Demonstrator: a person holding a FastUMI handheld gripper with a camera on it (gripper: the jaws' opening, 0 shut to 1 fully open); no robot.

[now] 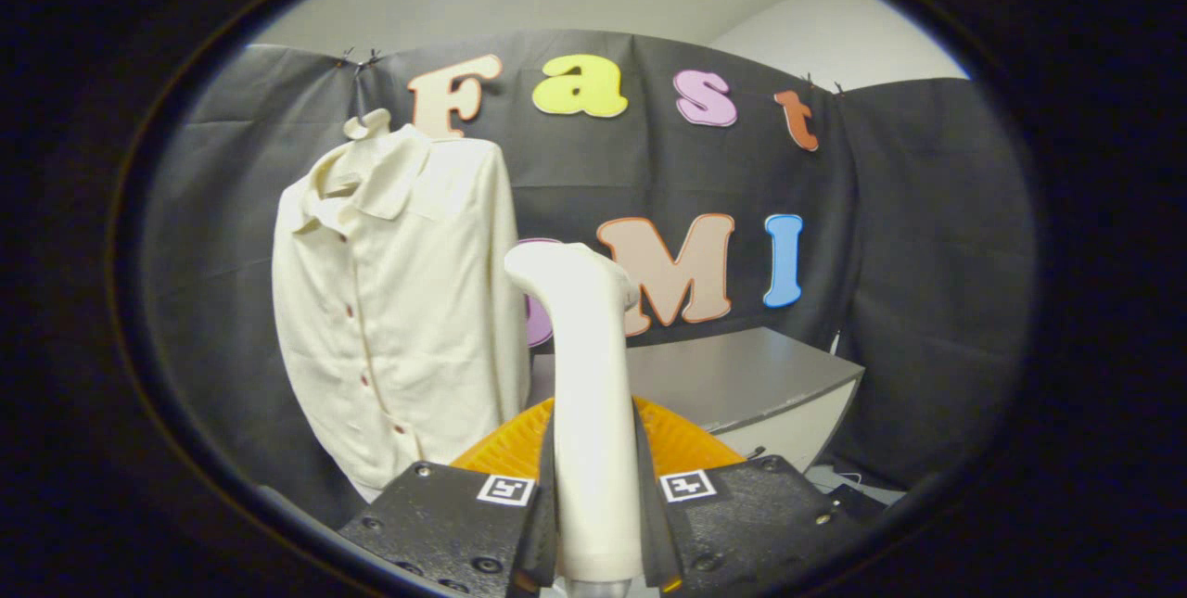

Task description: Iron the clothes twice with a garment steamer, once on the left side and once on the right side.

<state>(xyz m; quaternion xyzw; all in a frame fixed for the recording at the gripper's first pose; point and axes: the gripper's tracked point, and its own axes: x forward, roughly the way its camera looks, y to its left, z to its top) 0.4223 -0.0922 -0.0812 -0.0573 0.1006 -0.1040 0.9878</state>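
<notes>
A cream button-front shirt [399,301] hangs on a hanger [367,123] against the black cloth wall, beyond and to the left of the fingers. My gripper [596,496] is shut on the handle of a cream garment steamer [586,375], which stands upright between the fingers. The steamer's head [566,266] bends left toward the shirt's right edge and sits close to it; I cannot tell whether it touches the fabric.
A grey table [742,385] stands beyond the fingers to the right, against the black cloth wall. An orange ribbed piece [677,445] shows just behind the steamer handle, between the two fingers.
</notes>
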